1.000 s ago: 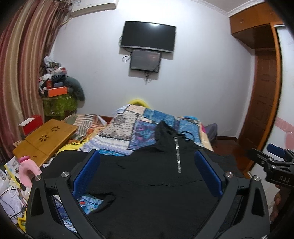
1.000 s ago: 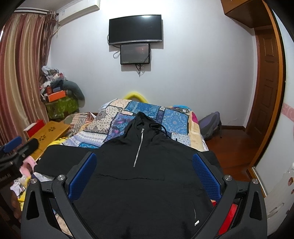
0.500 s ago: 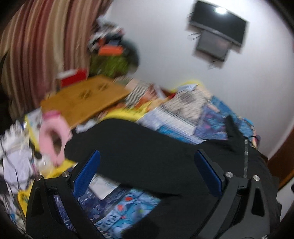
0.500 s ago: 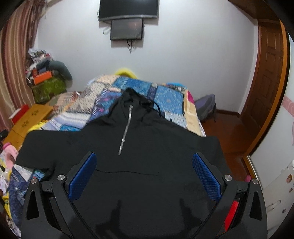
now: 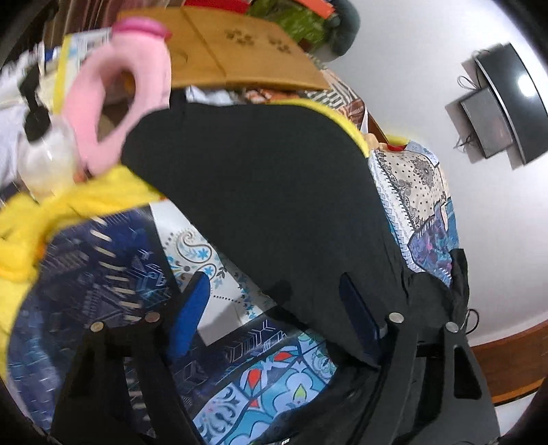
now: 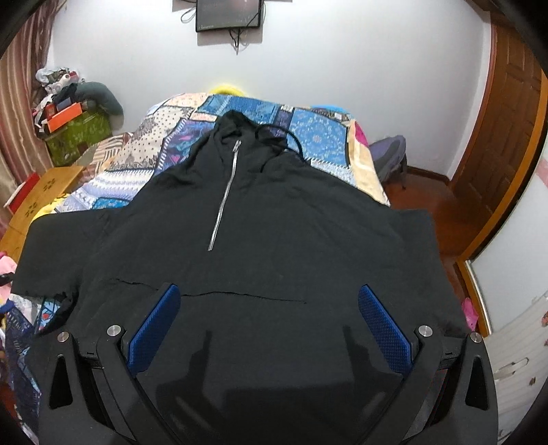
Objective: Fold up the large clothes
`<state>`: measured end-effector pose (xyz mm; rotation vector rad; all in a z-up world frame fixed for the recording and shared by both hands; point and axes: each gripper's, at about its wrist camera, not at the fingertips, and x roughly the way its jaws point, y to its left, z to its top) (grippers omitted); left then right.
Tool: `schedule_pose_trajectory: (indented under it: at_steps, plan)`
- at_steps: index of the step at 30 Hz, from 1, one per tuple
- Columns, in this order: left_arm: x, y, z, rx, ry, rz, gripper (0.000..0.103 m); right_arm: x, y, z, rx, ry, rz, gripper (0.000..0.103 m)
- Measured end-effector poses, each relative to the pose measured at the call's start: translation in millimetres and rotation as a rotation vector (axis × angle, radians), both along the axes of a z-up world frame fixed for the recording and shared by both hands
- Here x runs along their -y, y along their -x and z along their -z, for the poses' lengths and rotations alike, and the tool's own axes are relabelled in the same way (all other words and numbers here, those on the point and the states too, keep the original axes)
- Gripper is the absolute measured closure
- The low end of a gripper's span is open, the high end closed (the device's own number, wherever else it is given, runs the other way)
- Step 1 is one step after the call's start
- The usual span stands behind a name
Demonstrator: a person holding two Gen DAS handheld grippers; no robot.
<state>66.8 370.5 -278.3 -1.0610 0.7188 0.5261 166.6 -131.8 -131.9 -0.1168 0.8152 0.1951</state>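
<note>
Lying flat: a black hoodie (image 6: pixel 274 246) spread front-up on the patchwork bedspread (image 6: pixel 308 133) of a bed, hood toward the wall.
Zip: a silver zip (image 6: pixel 224 195) runs down from the hoodie's collar to mid-chest.
Pocket: a seam for the front pouch crosses the hoodie below the zip.
Sleeve: the left sleeve (image 5: pixel 260 191) stretches out from the hoodie's body across the bedspread toward a yellow cloth (image 5: pixel 78 198) at the bed's edge.
Left tongs (image 5: pixel 274 308): spread wide and holding nothing, tilted above the sleeve, one blue pad over the bedspread beside the hoodie, the other over its black fabric.
Right tongs (image 6: pixel 270 328): wide apart and empty, poised over the hoodie's lower front, both blue pads above the pouch.
Beyond the hoodie's sleeve: a pink bottle (image 5: pixel 120 89) and a low wooden tray (image 5: pixel 236 54), blurred.
Far from the hoodie: a wall screen (image 6: pixel 227 15) and a wooden door (image 6: pixel 503 137).
</note>
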Motion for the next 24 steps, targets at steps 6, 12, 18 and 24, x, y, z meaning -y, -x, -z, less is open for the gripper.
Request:
schedule_pose_trajectory:
  at_steps: [6, 12, 18, 24]
  plan:
    - [-16.0, -13.4, 18.5, 0.051, 0.068, -0.035, 0.049, -0.6, -2.7, 0.1, -0.010, 0.002, -0.008, 0.000]
    - [-13.7, -39.9, -4.7, -0.089, -0.140, -0.015, 0.089, 3.6, -6.1, -0.7, -0.016, -0.007, -0.001, 0.000]
    - [0.6, -54.1, -56.0, -0.052, -0.300, 0.043, 0.096, 10.2, -6.2, -5.3, 0.007, -0.003, 0.020, 0.000]
    - [39.1, -84.0, -130.9, 0.047, -0.456, 0.121, 0.099, 25.0, -6.8, -7.5, 0.001, -0.039, 0.043, 0.000]
